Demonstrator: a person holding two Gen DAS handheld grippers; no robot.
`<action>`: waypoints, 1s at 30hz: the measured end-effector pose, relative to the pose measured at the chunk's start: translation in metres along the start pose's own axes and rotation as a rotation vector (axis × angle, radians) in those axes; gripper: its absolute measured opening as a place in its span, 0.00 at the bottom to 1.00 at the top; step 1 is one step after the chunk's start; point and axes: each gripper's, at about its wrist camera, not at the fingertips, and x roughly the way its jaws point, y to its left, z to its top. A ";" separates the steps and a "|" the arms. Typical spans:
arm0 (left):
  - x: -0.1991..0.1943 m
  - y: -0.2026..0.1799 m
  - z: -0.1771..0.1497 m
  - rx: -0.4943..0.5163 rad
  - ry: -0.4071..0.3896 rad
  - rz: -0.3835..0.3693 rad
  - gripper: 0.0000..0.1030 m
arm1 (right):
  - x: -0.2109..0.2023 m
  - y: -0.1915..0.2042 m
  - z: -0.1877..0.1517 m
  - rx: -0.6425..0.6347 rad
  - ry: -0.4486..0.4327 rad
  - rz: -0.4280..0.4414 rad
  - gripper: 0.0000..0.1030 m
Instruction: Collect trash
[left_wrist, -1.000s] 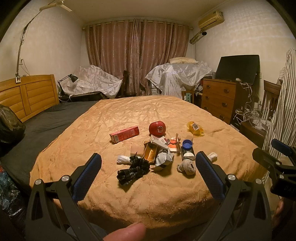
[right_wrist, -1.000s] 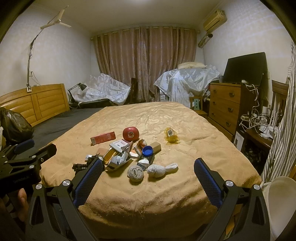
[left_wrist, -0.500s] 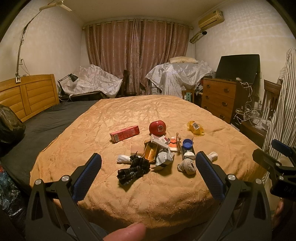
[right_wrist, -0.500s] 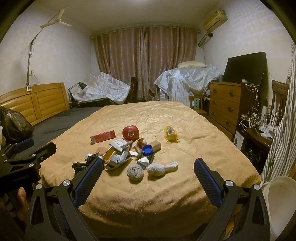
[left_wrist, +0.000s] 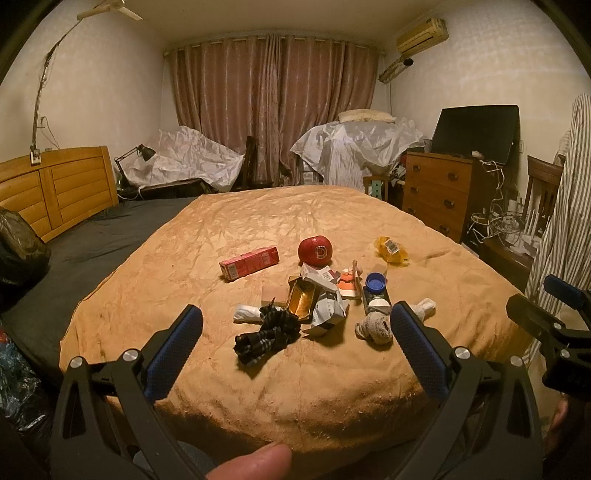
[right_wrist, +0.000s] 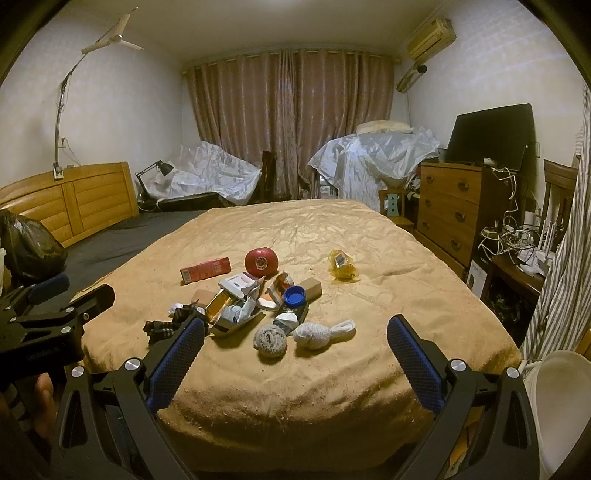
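Litter lies in a cluster on the tan bedspread (left_wrist: 332, 376): a pink carton (left_wrist: 249, 261), a red round pack (left_wrist: 315, 251), a yellow wrapper (left_wrist: 391, 251), a blue cap (left_wrist: 375, 283), torn white boxes (left_wrist: 325, 306), a checked cloth (left_wrist: 267, 330) and grey sock balls (left_wrist: 373, 326). My left gripper (left_wrist: 295, 350) hangs open in front of the bed's near edge, nothing between its fingers. My right gripper (right_wrist: 293, 360) is open too, empty, with the sock balls (right_wrist: 270, 340) and torn boxes (right_wrist: 236, 306) beyond it. Each gripper shows at the other view's edge.
A black bag (left_wrist: 18, 251) sits at the left by the wooden headboard (left_wrist: 55, 188). A dresser (left_wrist: 439, 192) with a TV (left_wrist: 476, 133) stands on the right, cables and a striped cloth beside it. A white bin (right_wrist: 561, 402) is at the lower right.
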 end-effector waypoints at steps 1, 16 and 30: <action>0.000 0.001 -0.001 0.000 -0.001 0.000 0.95 | 0.000 0.000 0.001 0.000 0.001 0.000 0.96; 0.002 0.017 -0.016 0.008 -0.024 -0.076 0.95 | 0.002 0.001 -0.001 -0.002 0.011 0.006 0.96; 0.127 0.065 -0.045 0.071 0.287 -0.088 0.95 | 0.042 -0.007 -0.024 0.011 0.139 0.060 0.96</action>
